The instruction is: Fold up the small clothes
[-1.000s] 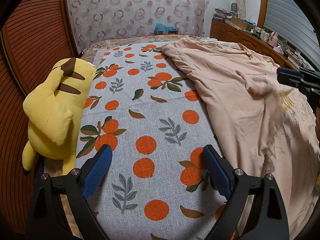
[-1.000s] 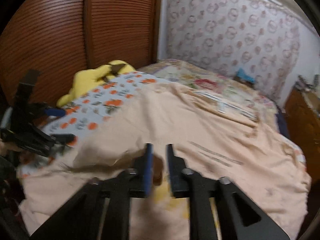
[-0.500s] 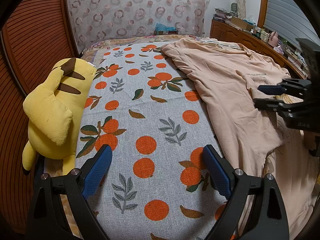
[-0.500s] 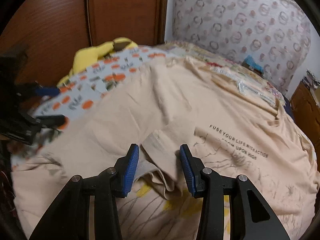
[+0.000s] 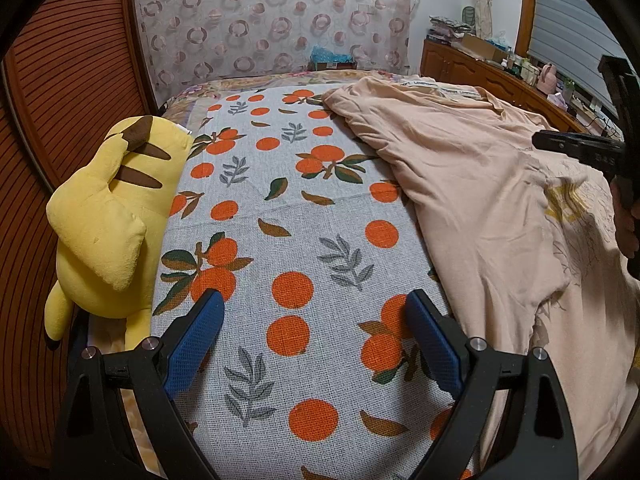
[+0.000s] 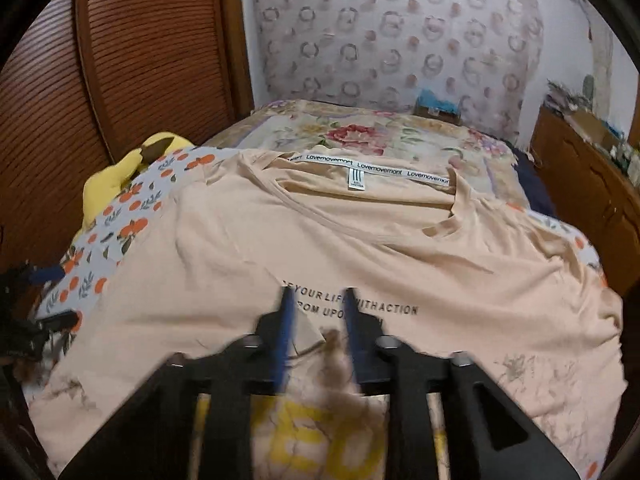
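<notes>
We've got the peach shirt spread on the bed's orange-print sheet, right of the yellow plush toy, with our left gripper wide open over bare sheet gripping nothing, and our right gripper partly open over the shirt's chest print, a small fabric flap between its fingers.

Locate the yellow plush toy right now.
In the left wrist view, the yellow plush toy lies at the bed's left edge, between the orange-print sheet and the wooden slatted wall.
</notes>
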Tool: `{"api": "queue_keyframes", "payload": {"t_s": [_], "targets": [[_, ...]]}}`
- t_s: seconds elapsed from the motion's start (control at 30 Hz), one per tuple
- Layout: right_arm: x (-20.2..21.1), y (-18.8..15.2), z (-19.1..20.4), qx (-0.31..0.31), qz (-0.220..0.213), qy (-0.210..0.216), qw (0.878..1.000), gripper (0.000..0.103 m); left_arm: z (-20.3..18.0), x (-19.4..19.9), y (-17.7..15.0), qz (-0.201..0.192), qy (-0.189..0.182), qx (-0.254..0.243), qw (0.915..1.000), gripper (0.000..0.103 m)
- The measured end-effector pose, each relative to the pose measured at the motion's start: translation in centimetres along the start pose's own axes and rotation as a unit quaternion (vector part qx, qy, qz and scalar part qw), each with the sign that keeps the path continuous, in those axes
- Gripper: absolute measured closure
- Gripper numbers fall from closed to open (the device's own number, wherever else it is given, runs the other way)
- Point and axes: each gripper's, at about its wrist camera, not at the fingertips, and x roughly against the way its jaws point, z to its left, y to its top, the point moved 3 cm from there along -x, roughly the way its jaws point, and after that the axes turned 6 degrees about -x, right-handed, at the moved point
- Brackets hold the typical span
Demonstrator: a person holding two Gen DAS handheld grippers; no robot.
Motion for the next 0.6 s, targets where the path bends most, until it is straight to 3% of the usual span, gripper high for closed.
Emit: {"api": "queue_keyframes", "payload": {"t_s": [0.13,0.33,0.6], "targets": [[1.3,-0.8,0.0,0.018,0.001,0.015,1.000,0.046,0.0,0.0,0.0,0.000,0.001,0.000,1.0000,0.011],[3.9,-3.5,-2.0,0.041,0.010,0.017,0.999,0.040,0.1,0.4,0.2,-0.005,0.017,-0.002,0.9998,0.011],[6.7,-6.1,-5.7,0.041,0.008,-0.014,0.999,0.039,-2.2,3.6,2.5,-0.072,0.002,0.010,0.9973,0.011]]}}
